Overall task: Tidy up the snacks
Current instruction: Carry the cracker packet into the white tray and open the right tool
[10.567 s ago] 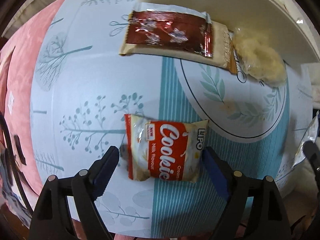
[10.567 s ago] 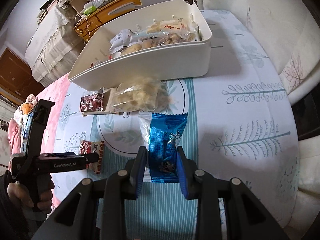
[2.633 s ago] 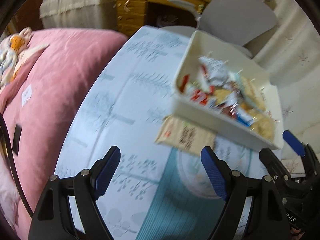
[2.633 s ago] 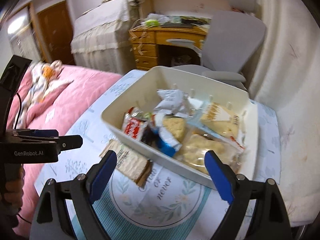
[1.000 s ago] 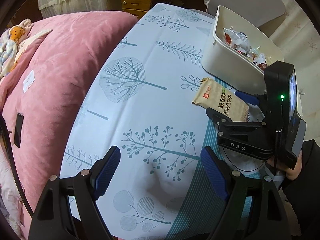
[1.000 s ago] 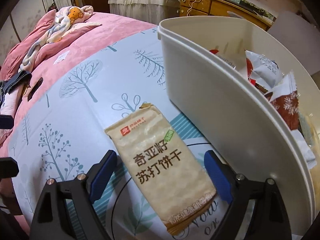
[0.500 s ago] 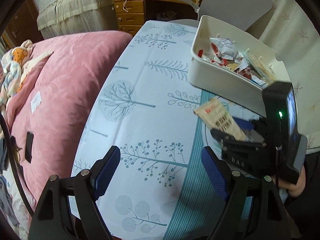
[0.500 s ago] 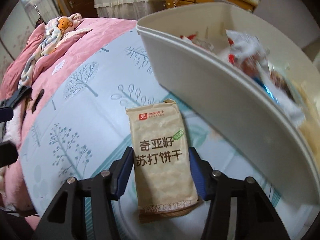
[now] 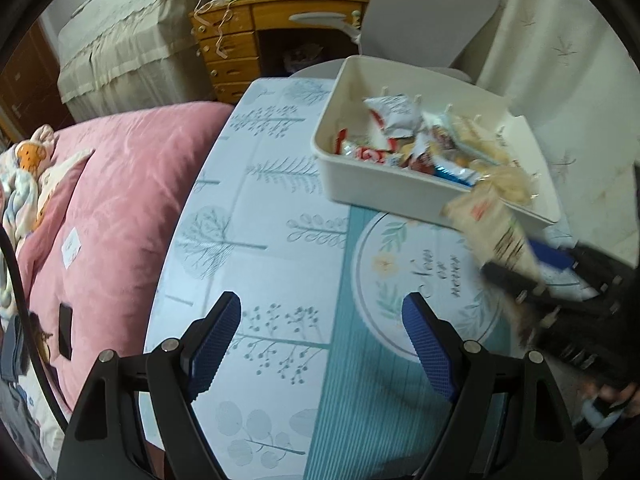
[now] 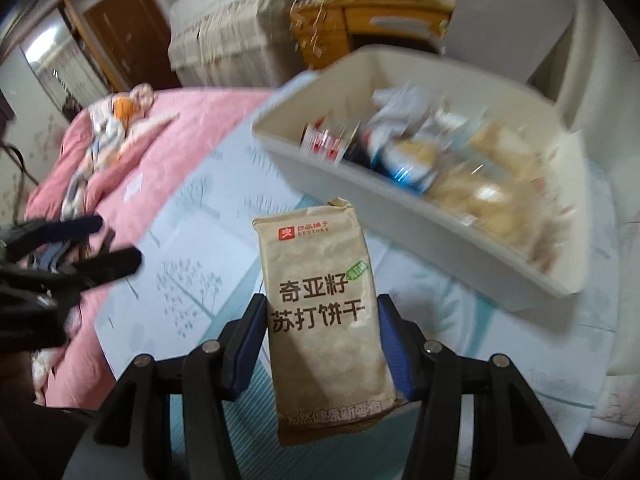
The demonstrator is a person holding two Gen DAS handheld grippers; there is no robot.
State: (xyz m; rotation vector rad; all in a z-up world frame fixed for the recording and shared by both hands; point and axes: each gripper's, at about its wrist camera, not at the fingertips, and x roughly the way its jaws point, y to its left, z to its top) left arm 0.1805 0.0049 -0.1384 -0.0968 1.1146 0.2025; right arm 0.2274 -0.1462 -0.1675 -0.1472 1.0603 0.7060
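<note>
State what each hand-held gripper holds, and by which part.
Right hand-held gripper: the tan cracker packet, pinched across its lower side edges. Left hand-held gripper: nothing.

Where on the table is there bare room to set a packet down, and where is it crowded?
Bare: the tree-print cloth between the pink bedding and the white plastic bin, and the round floral print before it. Crowded: the bin's inside, heaped with packets.
</note>
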